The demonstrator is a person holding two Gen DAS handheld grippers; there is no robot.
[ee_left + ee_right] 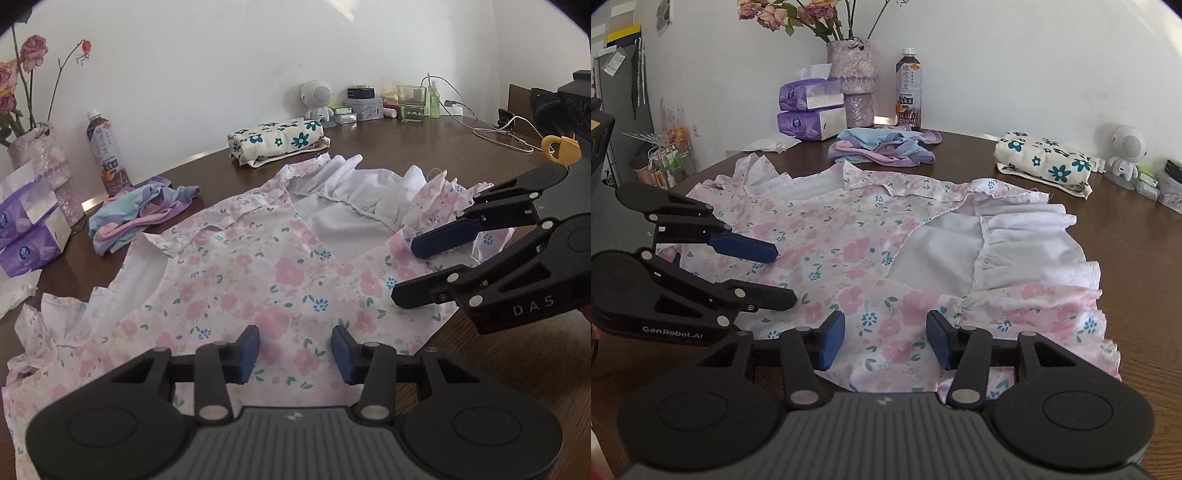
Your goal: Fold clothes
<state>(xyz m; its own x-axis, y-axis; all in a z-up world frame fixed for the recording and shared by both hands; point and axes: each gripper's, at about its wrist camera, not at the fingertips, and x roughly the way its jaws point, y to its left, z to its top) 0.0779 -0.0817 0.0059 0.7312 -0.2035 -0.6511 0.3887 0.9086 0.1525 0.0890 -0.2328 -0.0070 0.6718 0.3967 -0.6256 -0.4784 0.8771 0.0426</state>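
Note:
A pink floral garment [236,280] with white lining lies spread flat on the brown table [406,147]. In the right wrist view the same garment [849,251] shows its white inner panel and ruffled hem at the right. My left gripper [295,354] is open just above the near edge of the fabric, with nothing between its fingers. My right gripper [406,271] comes in from the right, open over the garment's ruffled side. In its own view the right gripper [885,343] hovers open over the near hem, with the left gripper [783,277] open at the left.
A folded cream cloth with teal flowers [277,142] and a crumpled blue-purple garment [140,210] lie behind the floral one. Tissue packs [26,229], a vase [48,170] and a bottle [107,155] stand at the far left. A small speaker figure [317,99], a glass [412,103] and cables line the wall.

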